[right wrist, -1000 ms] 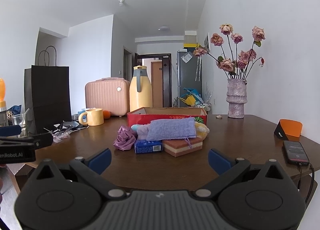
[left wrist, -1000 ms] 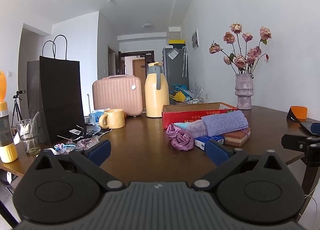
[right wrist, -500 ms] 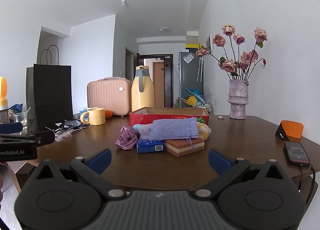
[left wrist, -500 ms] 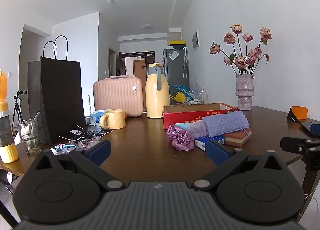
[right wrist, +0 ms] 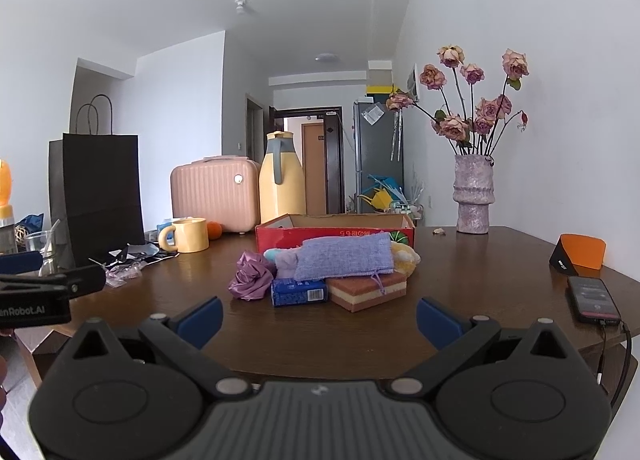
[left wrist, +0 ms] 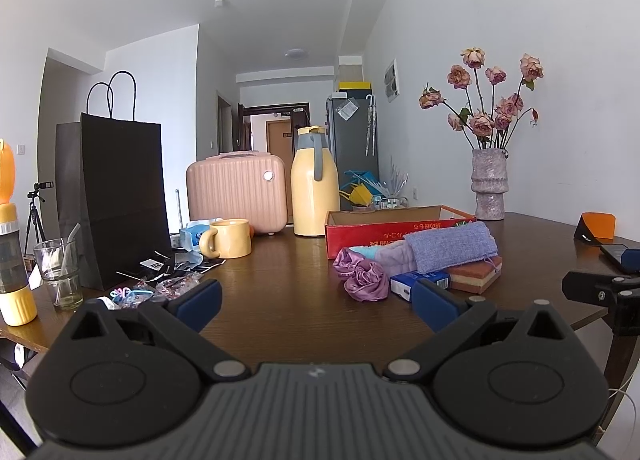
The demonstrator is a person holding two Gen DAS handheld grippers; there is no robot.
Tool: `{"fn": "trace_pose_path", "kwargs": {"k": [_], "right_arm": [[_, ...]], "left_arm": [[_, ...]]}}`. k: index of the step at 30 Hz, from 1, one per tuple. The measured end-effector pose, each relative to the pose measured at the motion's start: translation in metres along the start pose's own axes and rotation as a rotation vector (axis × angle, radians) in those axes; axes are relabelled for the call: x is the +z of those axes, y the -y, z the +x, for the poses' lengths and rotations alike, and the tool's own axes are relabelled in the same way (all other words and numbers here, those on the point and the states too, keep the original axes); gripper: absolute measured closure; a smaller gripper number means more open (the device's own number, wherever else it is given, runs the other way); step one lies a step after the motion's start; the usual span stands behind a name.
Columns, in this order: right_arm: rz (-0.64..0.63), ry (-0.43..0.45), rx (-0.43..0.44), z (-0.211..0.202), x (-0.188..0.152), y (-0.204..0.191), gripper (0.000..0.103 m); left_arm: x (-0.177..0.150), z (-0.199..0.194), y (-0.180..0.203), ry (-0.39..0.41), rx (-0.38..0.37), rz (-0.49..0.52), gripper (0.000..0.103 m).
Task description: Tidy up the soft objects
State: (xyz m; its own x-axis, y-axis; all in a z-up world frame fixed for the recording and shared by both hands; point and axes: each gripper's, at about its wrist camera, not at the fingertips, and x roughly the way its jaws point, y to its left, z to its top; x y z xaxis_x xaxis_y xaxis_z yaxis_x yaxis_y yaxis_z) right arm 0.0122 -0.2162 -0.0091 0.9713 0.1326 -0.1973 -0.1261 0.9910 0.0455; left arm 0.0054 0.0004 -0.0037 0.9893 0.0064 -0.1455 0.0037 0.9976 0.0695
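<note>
On the table, one purple scrunchie

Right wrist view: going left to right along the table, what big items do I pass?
Black paper bag → yellow ceramic mug → pink ribbed hard case → yellow thermos jug → red cardboard box → mottled purple vase → orange-and-black stand.
</note>
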Motion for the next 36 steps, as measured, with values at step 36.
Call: {"fn": "trace_pose_path", "kwargs": {"k": [36], "right_arm": [[0.050, 0.027, -0.038, 0.112, 0.022, 0.051, 0.000]], "left_arm": [[0.033, 0.162, 0.035, -0.112, -0.118, -0.007, 0.000]]}}
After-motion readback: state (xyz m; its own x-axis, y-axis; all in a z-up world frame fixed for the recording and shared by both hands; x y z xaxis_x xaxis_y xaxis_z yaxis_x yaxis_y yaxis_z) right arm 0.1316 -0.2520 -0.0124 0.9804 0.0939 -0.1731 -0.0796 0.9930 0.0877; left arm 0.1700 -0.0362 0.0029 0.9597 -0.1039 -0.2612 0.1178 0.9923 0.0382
